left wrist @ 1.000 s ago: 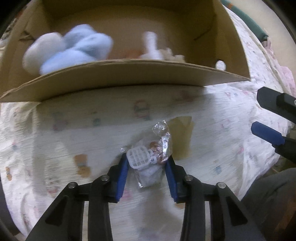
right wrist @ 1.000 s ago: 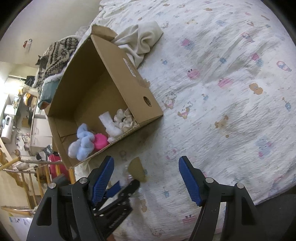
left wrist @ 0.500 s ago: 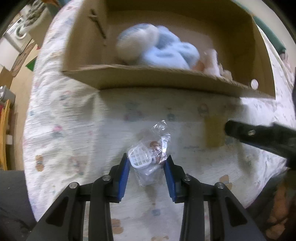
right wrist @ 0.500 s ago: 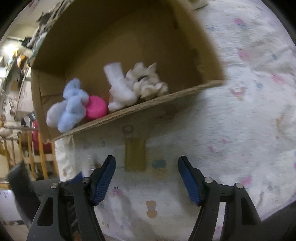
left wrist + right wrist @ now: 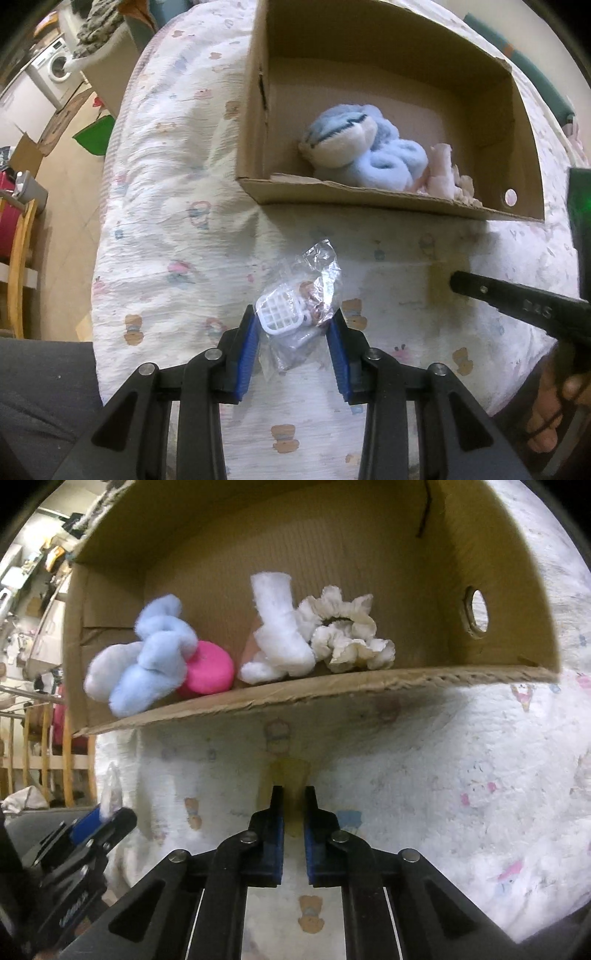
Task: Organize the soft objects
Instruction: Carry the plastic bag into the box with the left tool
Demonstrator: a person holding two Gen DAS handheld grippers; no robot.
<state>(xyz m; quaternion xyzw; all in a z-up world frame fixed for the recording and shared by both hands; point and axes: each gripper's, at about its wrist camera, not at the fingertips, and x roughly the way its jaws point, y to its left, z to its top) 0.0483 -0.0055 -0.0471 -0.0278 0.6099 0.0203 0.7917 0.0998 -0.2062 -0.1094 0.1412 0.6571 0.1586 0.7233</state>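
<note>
My left gripper (image 5: 293, 328) is shut on a clear plastic bag (image 5: 310, 291) holding a white grid piece, above the bed. My right gripper (image 5: 293, 803) has closed on a flat tan sponge-like piece (image 5: 290, 775) lying on the bedsheet, just before the cardboard box (image 5: 332, 690). The box holds a light blue plush (image 5: 147, 657), a pink round sponge (image 5: 208, 668), a white fluffy sock (image 5: 277, 627) and a cream scrunchie (image 5: 347, 631). The right gripper's finger (image 5: 517, 302) shows in the left wrist view, over the tan piece.
The box (image 5: 369, 199) sits on a bed with a cartoon-print sheet (image 5: 166, 221). The bed's edge drops to the floor at left, with a washing machine (image 5: 55, 66) and a wooden chair (image 5: 18, 258) beyond.
My right gripper has moved down to the tan piece and closed from wide open. My left gripper, still holding the bag, has shifted left and back from the box.
</note>
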